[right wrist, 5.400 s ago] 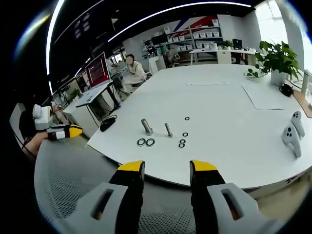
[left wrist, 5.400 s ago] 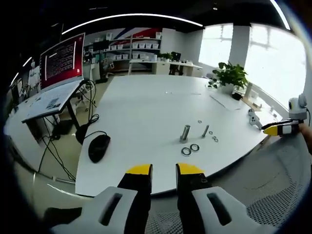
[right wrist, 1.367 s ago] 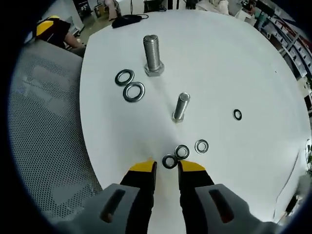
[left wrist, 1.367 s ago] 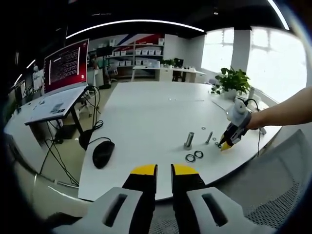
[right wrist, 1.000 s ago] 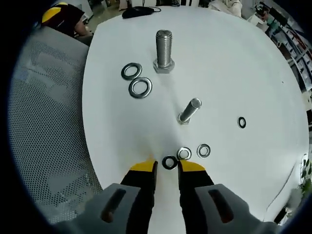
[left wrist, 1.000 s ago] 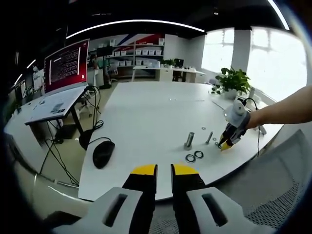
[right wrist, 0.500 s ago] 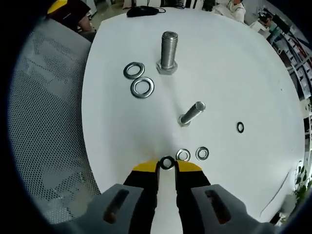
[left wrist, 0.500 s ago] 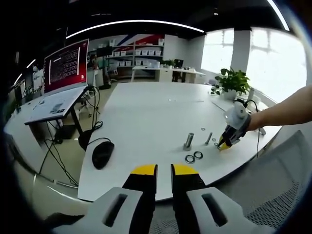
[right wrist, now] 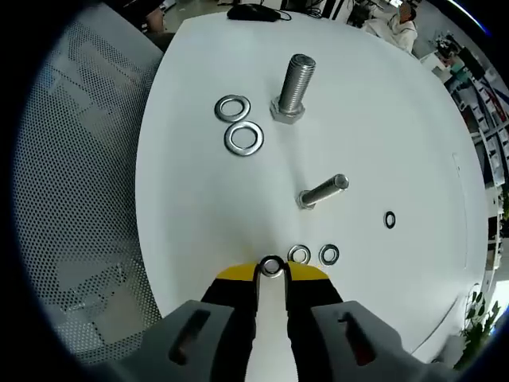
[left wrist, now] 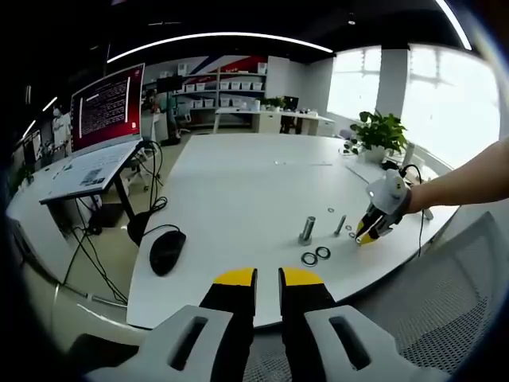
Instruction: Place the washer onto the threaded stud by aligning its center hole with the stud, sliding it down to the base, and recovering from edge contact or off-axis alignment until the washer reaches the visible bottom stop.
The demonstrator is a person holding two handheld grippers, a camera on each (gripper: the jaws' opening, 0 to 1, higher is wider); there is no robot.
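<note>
A broad white surface carries the hardware. The right gripper pinches a small dark metal washer between its yellow-tipped fingers. Just beyond them lie two small silver washers, then a slim threaded steel stud and a thick hex-headed steel bolt further ahead. The left gripper hangs off the surface's edge, fingers nearly closed on nothing.

R gripper tips cover washer lower edge; grip unclear. Small washers by it too tiny in left gripper view.
</note>
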